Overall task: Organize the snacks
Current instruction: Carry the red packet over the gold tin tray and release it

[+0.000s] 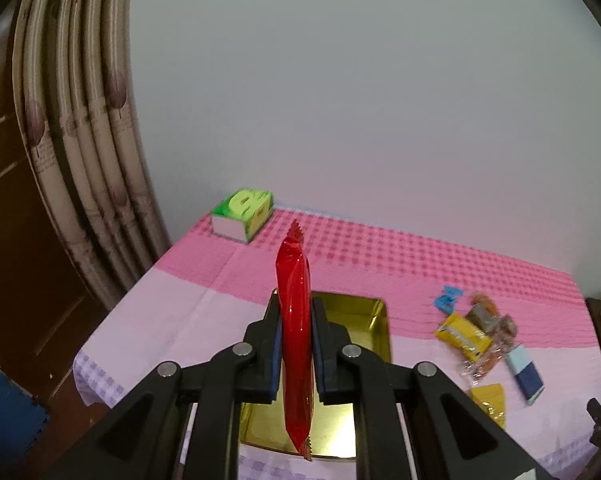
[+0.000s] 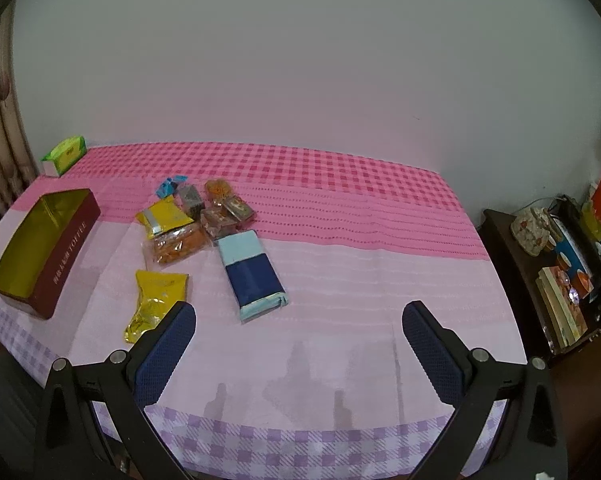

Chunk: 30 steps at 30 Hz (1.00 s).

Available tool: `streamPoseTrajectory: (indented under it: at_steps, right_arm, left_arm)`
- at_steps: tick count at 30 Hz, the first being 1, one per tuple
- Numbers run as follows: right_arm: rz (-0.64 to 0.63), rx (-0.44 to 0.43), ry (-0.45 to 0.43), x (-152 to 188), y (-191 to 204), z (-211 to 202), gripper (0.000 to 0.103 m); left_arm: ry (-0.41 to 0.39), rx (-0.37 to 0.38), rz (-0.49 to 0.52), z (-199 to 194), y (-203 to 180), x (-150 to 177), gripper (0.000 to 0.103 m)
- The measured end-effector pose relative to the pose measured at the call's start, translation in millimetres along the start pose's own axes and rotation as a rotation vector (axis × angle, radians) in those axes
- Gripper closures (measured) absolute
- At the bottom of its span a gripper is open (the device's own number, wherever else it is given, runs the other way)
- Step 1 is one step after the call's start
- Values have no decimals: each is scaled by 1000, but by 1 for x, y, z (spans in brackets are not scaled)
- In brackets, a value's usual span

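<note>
The open gold-lined tin box [image 2: 40,252] sits near the table's [image 2: 340,320] left edge. The green tissue box [image 2: 65,155] sits in the far left corner. The pile of wrapped snacks [image 2: 204,220] lies right of the tin.

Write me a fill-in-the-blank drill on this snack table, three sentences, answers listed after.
1. The left claw is shut on a long glossy ____ snack packet.
2. The right claw hangs over the table with its jaws ____.
3. The rectangular maroon tin box has a shiny ____ interior.

Missing words: red; open; gold
</note>
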State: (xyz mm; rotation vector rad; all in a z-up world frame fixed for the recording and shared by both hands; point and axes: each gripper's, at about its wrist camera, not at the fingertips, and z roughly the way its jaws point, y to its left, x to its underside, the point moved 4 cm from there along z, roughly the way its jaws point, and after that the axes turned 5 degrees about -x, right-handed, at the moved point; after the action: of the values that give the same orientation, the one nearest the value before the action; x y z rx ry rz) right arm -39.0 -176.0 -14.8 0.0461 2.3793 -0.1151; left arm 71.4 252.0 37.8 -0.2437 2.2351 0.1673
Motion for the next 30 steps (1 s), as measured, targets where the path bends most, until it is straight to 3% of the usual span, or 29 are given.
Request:
streamPoseTrajectory:
  at_steps: [16,30]
  right_arm:
    - [-70,16,106,24,16,44,0]
    - [-112,21,182,40,22,73,0]
  left_arm:
    - [146,-70,64,97,-12,44,91]
    - [226,-103,129,155,-26,54,91]
